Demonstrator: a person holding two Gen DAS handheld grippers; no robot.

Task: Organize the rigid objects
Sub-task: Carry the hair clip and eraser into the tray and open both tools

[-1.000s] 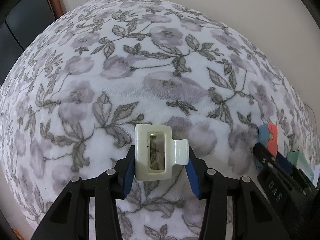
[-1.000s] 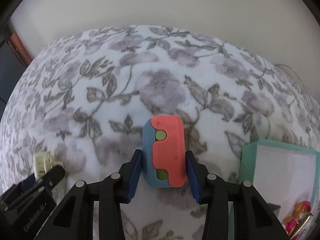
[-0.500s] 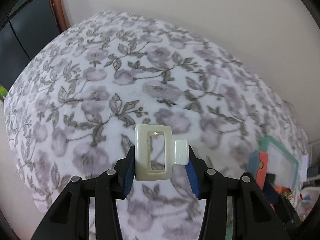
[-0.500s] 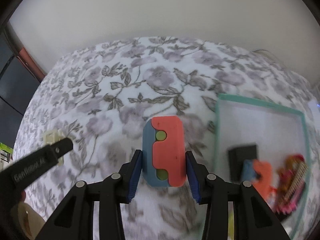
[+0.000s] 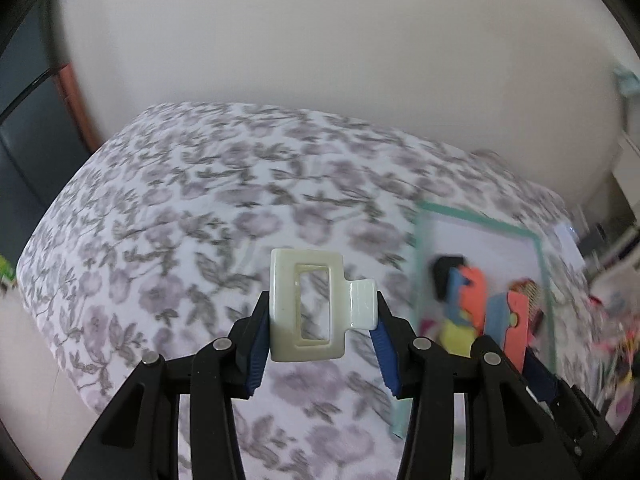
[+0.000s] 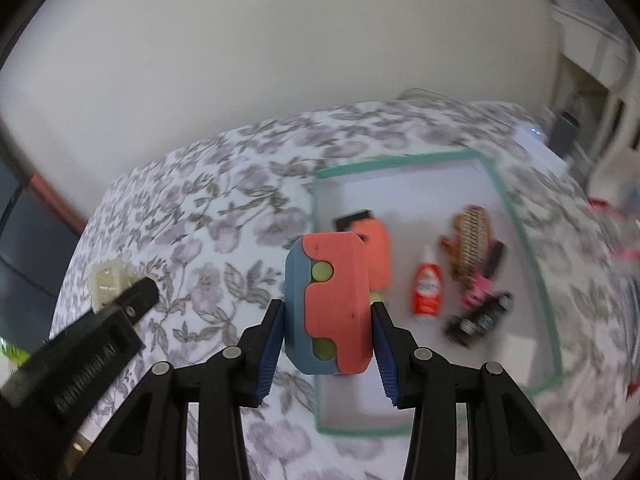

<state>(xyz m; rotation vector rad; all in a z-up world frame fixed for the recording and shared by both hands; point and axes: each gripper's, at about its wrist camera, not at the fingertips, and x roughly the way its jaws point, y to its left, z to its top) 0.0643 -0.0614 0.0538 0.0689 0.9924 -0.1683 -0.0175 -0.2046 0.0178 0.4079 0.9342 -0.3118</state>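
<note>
Here both tools tilt downward; left tool (image 5: 320, 334) grips cream clip (image 5: 307, 305); right tool (image 6: 326, 334) grips toy block (image 6: 334, 300)

Tray (image 6: 516, 216) on the bedspread (image 6: 208, 216), bottle (image 6: 427, 288) and comb (image 6: 474, 236) inside it

The left gripper (image 5: 320, 336) points steeply downward, its blue-padded fingers (image 5: 258, 340) clamped on a cream rectangular plastic clip (image 5: 306, 306). The right gripper (image 6: 326, 334), just to its right and tilted down alike, has its fingers (image 6: 270, 344) pressed against a blue-and-coral plastic toy block (image 6: 328, 304).
</note>
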